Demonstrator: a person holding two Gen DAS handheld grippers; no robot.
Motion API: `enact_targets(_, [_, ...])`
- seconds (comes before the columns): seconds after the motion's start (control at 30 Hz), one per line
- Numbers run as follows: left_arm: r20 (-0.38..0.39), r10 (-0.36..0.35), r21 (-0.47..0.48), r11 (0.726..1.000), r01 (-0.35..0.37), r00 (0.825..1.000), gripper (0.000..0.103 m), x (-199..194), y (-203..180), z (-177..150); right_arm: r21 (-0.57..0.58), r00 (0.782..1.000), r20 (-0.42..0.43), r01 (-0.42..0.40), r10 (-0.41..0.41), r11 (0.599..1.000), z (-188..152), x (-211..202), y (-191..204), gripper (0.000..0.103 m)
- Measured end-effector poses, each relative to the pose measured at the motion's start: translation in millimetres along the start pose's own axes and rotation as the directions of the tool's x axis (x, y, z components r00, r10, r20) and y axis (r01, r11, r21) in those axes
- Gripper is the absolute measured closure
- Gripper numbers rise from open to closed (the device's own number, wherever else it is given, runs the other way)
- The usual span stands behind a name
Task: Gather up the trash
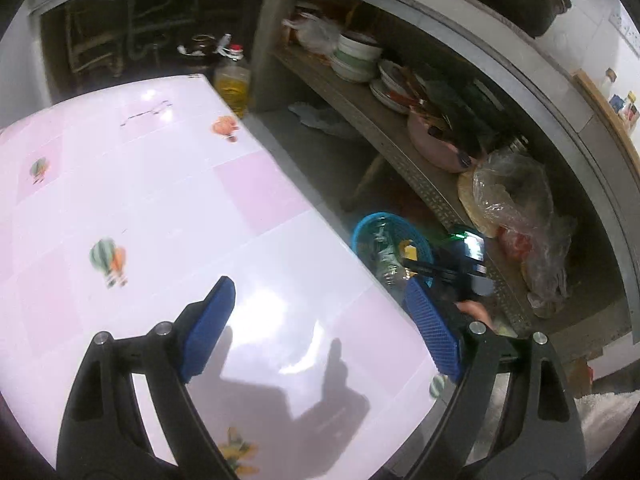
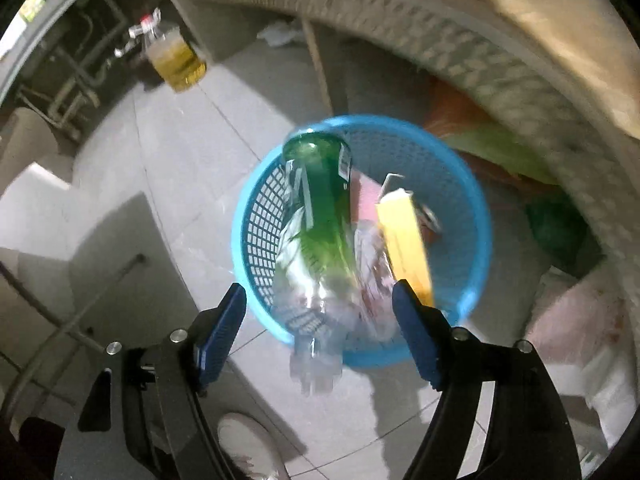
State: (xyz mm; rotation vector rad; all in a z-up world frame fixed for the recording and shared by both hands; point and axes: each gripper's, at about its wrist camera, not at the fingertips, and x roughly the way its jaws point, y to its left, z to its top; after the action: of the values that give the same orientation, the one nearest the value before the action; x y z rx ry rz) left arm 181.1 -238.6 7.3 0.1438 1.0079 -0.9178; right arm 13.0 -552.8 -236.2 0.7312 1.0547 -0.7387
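As far as both views show, the collecting looks nearly finished: the blue basket [image 2: 452, 184] on the floor already holds a green bottle [image 2: 324, 208], a yellow carton [image 2: 404, 240] with a straw, and a clear bottle [image 2: 316, 312] whose neck sticks out over the basket's near rim. The right gripper [image 2: 320, 332] hangs right above that rim with its jaws wide apart; the clear bottle lies between them in the picture, but the pads do not press on it, so I judge it let go, not held. The left gripper [image 1: 320, 328] is over the table [image 1: 160, 184] near its right edge, jaws spread wide with nothing in them. The tabletop in view carries no trash, only printed balloon pictures. What may remain, I judge, is anything lying outside these views; the clutter on the shelf [image 1: 400, 136] beside the basket looks like stored dishes and bags rather than litter
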Motion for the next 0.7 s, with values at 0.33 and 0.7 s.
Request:
enact_targets(0.33, [0.139,0.001,0.005,1.000,-0.001,0.990,0.013,-31,-26,-44,-0.017,0.979,0.185,-0.079,0.081,0.997,-100,-155,12,0.021])
enact_targets(0.7, [0.244,0.185,-0.096,0.981,-0.167,0.952,0.009,-54,-71,-88,-0.178,0.881,0.470,0.027,0.060,0.984,-162,-303,63,0.007])
